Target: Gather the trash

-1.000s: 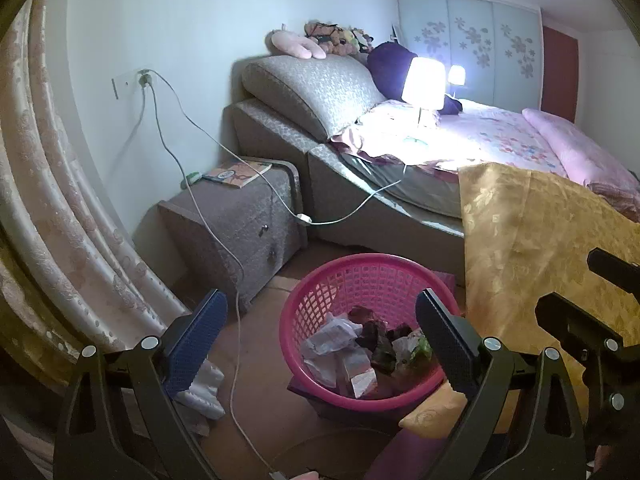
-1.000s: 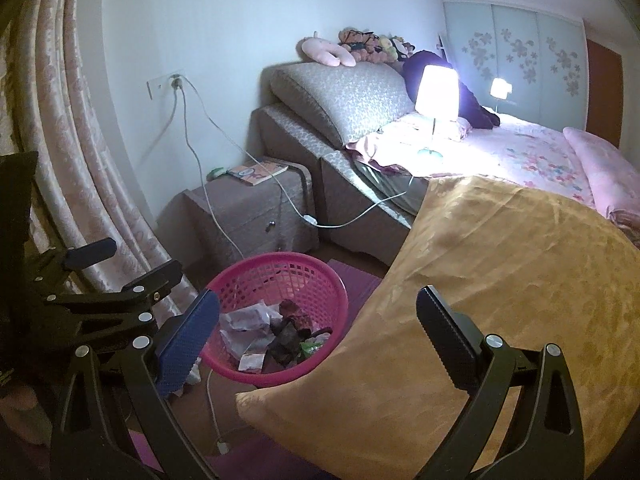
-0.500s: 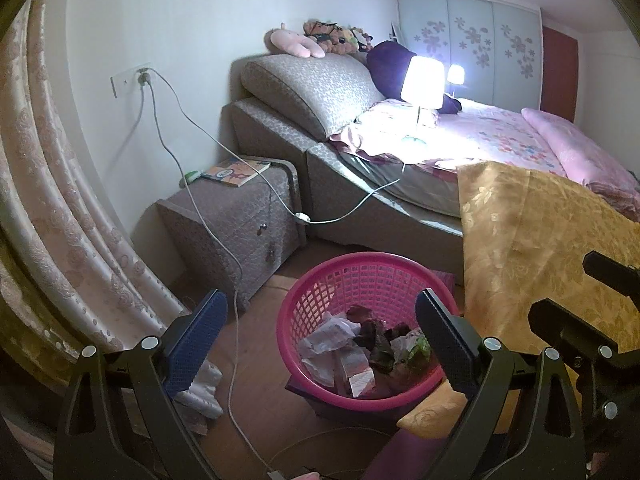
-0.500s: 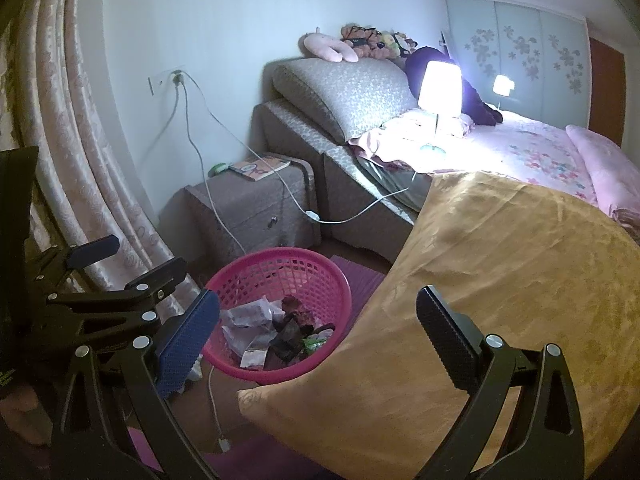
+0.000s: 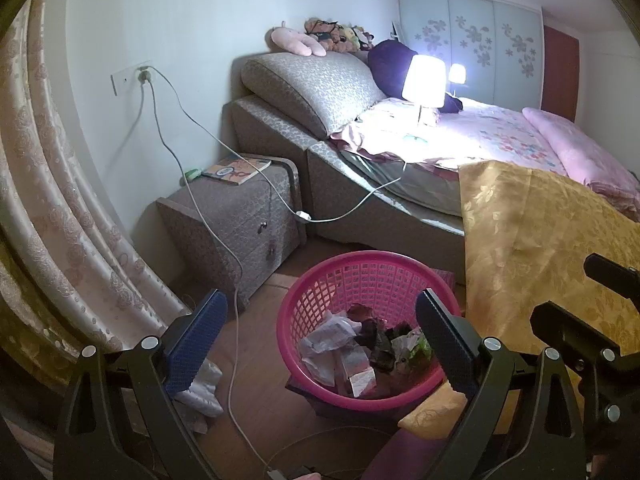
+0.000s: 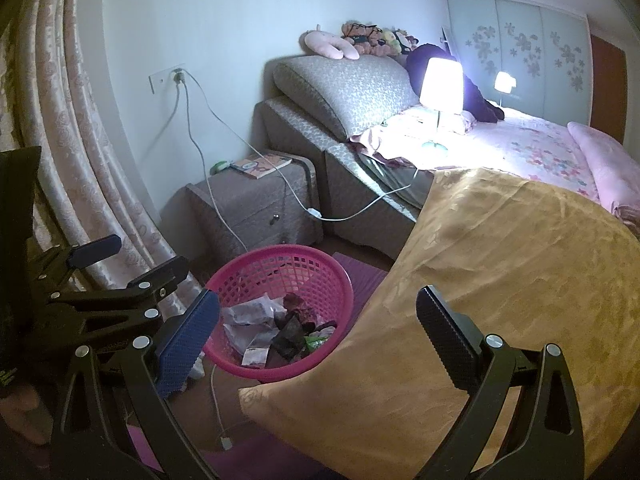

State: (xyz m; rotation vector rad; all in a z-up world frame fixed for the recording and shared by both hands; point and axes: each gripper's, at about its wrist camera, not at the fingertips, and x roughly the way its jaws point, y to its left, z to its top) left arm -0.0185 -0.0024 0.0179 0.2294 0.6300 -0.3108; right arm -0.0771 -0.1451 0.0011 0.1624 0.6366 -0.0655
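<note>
Both tongs [image 5: 320, 332] [image 6: 316, 328] spread wide, empty, above basket [image 5: 320, 280].

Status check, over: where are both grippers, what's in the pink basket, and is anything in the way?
Left gripper open, empty, over pink basket. Right gripper open, empty, beside it. Crumpled trash in basket. White cable on floor alongside; gold cover touching rim.
</note>
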